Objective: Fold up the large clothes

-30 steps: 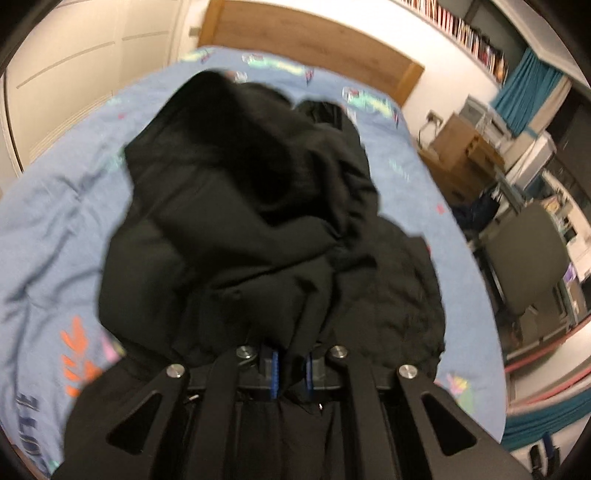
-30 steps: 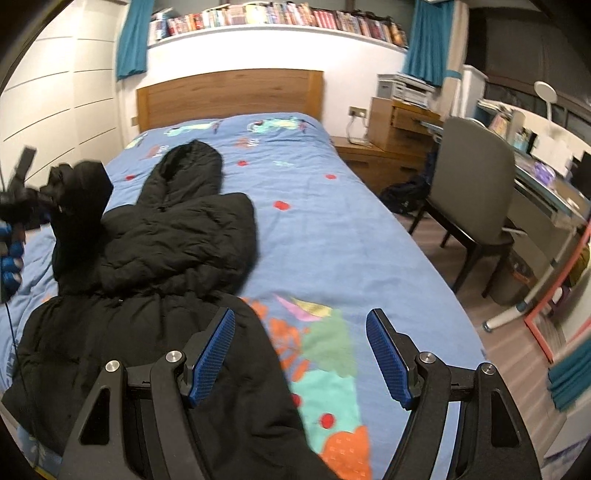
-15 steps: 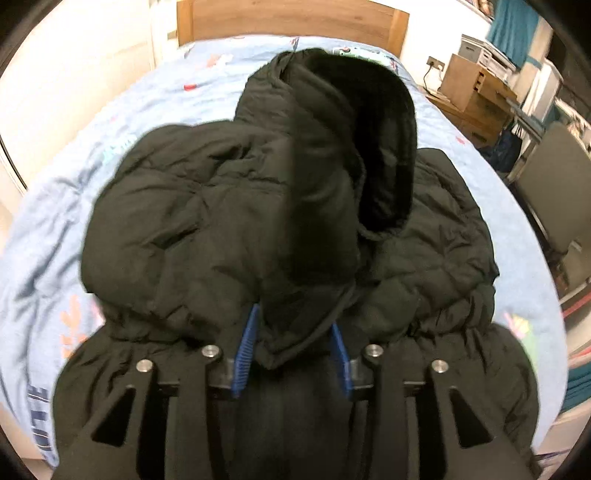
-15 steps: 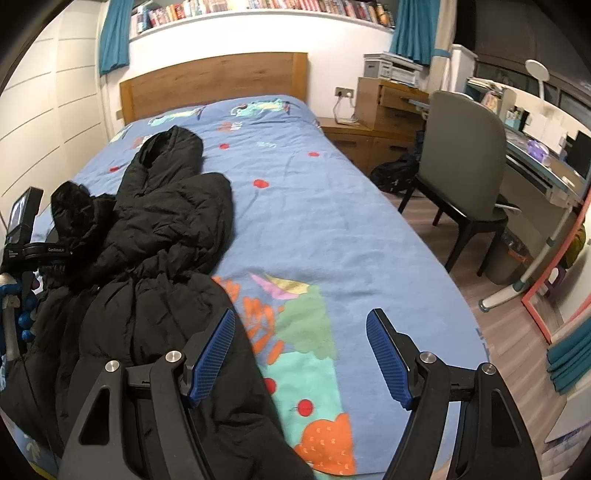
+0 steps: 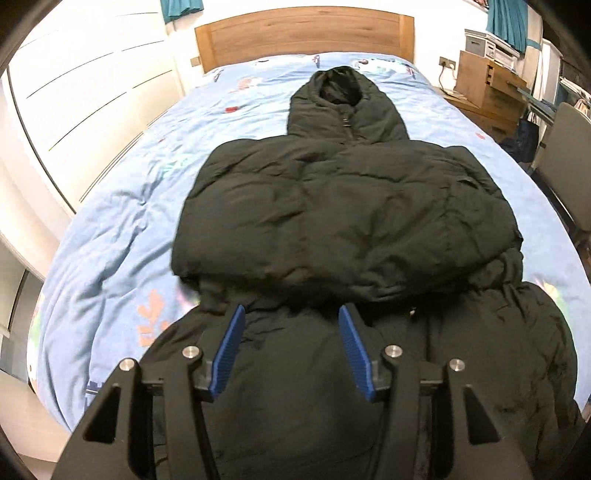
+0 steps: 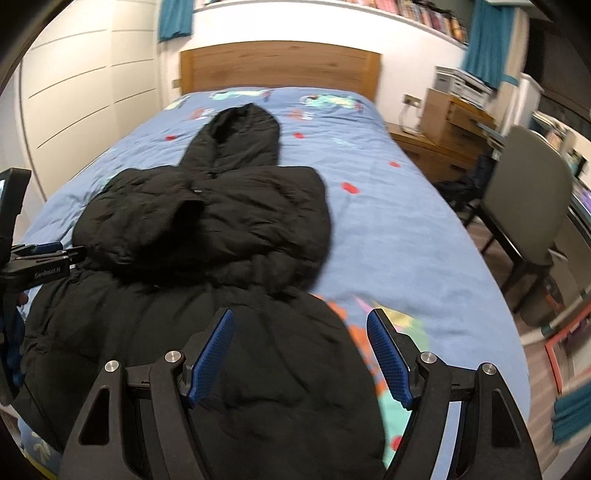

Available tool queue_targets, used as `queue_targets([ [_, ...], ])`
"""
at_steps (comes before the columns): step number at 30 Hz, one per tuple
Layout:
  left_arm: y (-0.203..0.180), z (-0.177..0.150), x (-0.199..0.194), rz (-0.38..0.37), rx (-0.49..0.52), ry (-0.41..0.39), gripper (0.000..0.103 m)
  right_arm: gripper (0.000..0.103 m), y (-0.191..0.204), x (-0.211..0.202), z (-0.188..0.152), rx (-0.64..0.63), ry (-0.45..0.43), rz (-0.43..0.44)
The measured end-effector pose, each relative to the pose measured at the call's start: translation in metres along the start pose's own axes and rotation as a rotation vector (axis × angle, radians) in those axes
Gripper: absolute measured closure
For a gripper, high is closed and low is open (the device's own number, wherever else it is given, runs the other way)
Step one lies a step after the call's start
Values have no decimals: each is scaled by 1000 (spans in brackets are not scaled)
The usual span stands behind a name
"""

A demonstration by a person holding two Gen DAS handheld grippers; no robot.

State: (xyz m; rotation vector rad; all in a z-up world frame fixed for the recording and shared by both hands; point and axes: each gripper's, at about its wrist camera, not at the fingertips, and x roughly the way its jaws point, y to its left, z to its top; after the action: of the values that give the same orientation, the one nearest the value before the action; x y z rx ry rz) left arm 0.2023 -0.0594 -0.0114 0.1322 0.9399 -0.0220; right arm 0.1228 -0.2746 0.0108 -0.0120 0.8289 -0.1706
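My left gripper (image 5: 290, 347) is opening, nothing between its pads; the right gripper (image 6: 299, 354) stands wide, empty. I'd grip the black coat (image 5: 347, 221) by its hem corners and fold evenly toward the hood (image 5: 341, 103).

1. Jacket (image 5: 351, 206): one, black, with one hood (image 5: 341, 103).
2. Bed (image 5: 122, 221): one, with one wooden headboard (image 5: 303, 33).
3. Grippers: two, the left gripper (image 5: 291, 350) and the right gripper (image 6: 301, 360), each with two blue pads (image 6: 210, 358).
4. Chair (image 6: 524, 206): one.
5. Wooden cabinet (image 6: 447, 125): one.
6. Teal curtains (image 6: 484, 48): at least two panels in view.
7. Books on the shelf: too small to count.
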Motion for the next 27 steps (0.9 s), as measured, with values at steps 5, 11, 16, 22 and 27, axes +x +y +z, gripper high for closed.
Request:
queue_targets([
  [5,25,-2,0,27,-16,-24,52,30,42,15,18,-68,4,39],
  [11,48,1,5,59,-22,-53,52,30,82,32,36,-125,2,78],
  [16,61,6,14,86,-22,-64,51,30,108,45,52,-163,-8,101],
  [22,72,15,26,114,-27,-80,51,30,130,59,71,-190,-36,122],
  [27,76,24,33,115,-31,-97,51,30,141,70,84,-209,-48,132],
])
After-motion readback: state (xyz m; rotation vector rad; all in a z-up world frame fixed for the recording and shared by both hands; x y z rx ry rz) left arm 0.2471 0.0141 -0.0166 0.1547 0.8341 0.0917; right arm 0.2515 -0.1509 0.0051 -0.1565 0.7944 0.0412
